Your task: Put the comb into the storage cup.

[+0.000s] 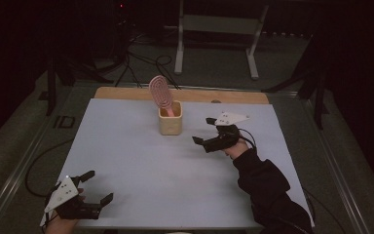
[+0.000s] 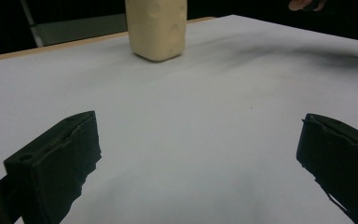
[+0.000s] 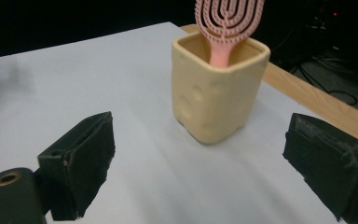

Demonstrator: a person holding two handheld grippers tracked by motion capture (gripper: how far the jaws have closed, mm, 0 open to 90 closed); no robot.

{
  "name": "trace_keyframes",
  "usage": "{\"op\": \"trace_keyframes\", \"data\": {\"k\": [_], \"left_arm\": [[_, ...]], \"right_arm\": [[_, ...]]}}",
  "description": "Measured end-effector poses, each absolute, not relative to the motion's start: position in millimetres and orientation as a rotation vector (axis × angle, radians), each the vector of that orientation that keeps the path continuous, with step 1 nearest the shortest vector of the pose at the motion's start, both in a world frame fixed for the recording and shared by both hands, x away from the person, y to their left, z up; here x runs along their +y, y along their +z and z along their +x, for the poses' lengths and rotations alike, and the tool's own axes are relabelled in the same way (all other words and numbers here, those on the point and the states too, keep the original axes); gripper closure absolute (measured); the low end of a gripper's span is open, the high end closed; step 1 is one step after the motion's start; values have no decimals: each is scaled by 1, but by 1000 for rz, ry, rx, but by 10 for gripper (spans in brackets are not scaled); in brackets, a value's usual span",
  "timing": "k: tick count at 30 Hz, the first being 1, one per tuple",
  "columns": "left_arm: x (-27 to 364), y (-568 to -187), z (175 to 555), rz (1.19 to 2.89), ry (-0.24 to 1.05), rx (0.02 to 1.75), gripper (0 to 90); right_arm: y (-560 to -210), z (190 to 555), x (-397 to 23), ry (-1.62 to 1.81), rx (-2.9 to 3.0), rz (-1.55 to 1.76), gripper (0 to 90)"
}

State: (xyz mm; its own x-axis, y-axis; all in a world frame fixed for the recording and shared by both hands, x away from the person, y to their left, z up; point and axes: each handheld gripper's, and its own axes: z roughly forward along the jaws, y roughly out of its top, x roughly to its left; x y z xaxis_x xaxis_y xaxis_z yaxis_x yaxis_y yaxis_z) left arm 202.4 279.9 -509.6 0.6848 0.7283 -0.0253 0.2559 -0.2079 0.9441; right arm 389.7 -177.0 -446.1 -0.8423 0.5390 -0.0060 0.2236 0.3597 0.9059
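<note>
— Where's the brush?

— The pink hairbrush stands in the cream holder, just above the middle of the high view, on the white tabletop. Its handle is down inside the holder, and the slotted oval head sticks out the top. The long axis runs nearly upright, tilted so the head leans toward the upper left of that frame, over the wooden strip at the far edge.

— And your tongs?

— My right tongs sit right of centre in the high view, near the holder but apart from it, released, jaws spread wide with nothing between them. In the right gripper view the holder stands between and beyond my two jaws, with the brush head cut off by the top edge.

— The left one?

— My left tongs are at the lower left of the high view, well apart from the holder, also released and empty. In the left gripper view the holder is at the top centre.
</note>
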Motion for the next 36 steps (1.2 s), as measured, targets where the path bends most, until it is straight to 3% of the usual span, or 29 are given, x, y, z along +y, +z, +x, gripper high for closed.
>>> {"op": "trace_keyframes", "data": {"k": [36], "left_arm": [[279,-511,203,1778,517,791,0]], "right_arm": [[-486,322,-260,1392,2257,818,87]]}}
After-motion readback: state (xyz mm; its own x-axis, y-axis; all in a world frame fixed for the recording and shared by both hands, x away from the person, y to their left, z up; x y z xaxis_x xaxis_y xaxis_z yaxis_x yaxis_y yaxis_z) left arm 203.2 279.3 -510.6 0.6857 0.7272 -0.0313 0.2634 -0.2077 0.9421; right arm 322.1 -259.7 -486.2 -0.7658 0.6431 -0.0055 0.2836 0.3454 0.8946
